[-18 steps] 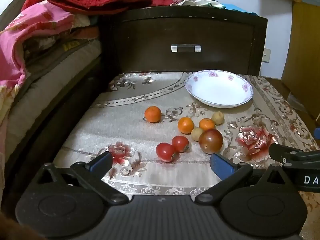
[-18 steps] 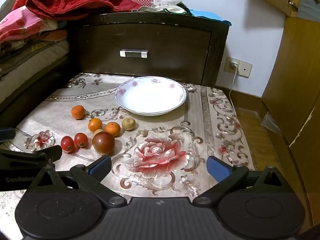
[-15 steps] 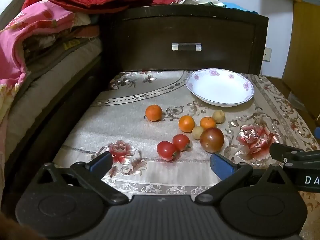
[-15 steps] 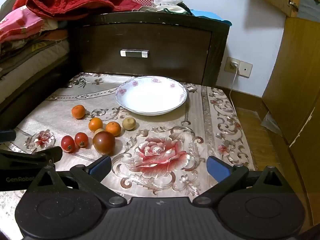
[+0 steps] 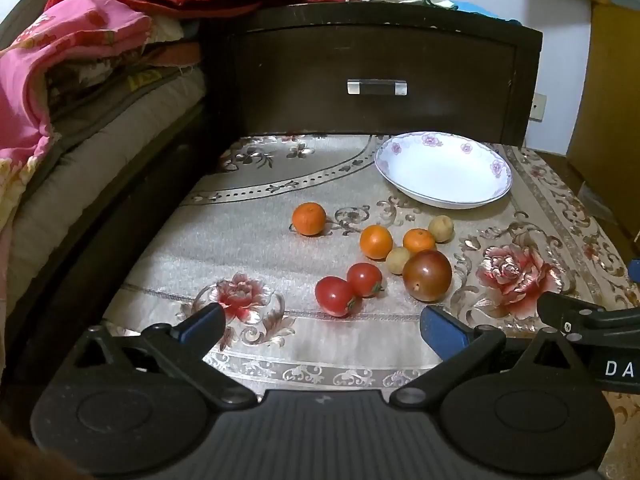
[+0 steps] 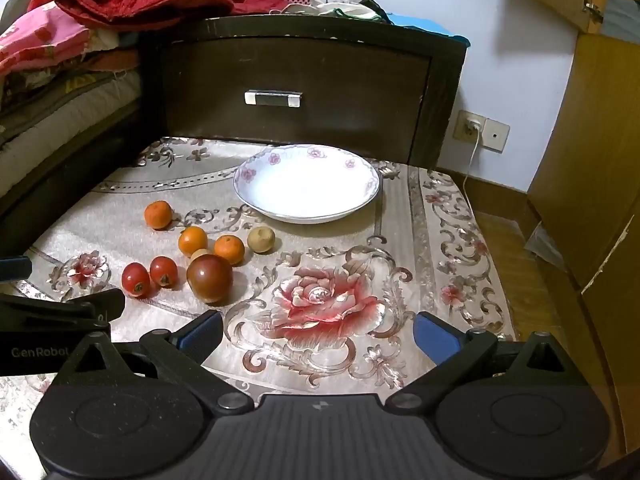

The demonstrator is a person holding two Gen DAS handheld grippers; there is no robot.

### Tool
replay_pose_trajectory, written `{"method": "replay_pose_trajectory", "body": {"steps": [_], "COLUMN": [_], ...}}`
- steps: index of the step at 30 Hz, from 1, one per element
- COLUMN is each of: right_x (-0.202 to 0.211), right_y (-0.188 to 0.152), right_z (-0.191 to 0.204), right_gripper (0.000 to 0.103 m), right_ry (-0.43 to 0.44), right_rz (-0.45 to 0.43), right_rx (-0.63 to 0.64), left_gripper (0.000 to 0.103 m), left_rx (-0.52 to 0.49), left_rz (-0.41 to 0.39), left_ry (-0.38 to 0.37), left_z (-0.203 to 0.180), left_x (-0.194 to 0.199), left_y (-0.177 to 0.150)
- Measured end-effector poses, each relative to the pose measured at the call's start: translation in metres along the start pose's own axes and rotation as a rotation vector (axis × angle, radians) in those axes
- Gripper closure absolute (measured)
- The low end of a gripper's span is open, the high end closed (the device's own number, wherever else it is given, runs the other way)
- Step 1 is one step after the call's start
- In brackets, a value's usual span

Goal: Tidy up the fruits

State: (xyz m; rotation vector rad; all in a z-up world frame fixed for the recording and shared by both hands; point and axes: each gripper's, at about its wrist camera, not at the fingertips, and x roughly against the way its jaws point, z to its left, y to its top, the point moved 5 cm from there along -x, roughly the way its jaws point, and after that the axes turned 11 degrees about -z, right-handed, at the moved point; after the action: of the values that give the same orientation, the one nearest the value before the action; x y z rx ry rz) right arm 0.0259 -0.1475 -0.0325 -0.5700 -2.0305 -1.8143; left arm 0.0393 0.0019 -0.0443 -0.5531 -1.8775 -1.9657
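Note:
On the floral cloth lie three oranges [image 5: 308, 219], two red tomatoes [image 5: 335, 296], a large dark tomato [image 5: 427, 275] and two small yellowish fruits [image 5: 440, 228]. An empty white plate [image 5: 444, 168] with pink flowers stands behind them; it also shows in the right wrist view [image 6: 306, 182]. My left gripper [image 5: 320, 326] is open and empty, just in front of the red tomatoes. My right gripper [image 6: 318, 334] is open and empty over the big rose pattern, right of the dark tomato [image 6: 209, 278].
A dark wooden drawer front [image 5: 376, 88] with a metal handle rises behind the cloth. A bed with piled blankets [image 5: 60, 80] runs along the left. A wooden cabinet [image 6: 592, 160] and a wall socket [image 6: 482, 130] stand at the right.
Both grippers have moved slightly forward, so the fruits and plate look a little closer. Nothing was picked up or moved.

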Motion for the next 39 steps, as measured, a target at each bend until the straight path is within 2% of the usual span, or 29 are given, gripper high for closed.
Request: {"method": "replay_pose_trajectory", "body": {"steps": [39], "right_x": [-0.0026], "right_y": [-0.0043], "right_z": [0.0024], "right_gripper": [0.007], "right_ry": [0.001], "right_rz": [0.015], "right_rx": [0.019], "left_gripper": [0.0], "left_rx": [-0.015], "left_rz": [0.016], "left_ry": [0.002], "left_z": [0.0004], "left_x": [-0.0018], "left_y": [-0.0032]}}
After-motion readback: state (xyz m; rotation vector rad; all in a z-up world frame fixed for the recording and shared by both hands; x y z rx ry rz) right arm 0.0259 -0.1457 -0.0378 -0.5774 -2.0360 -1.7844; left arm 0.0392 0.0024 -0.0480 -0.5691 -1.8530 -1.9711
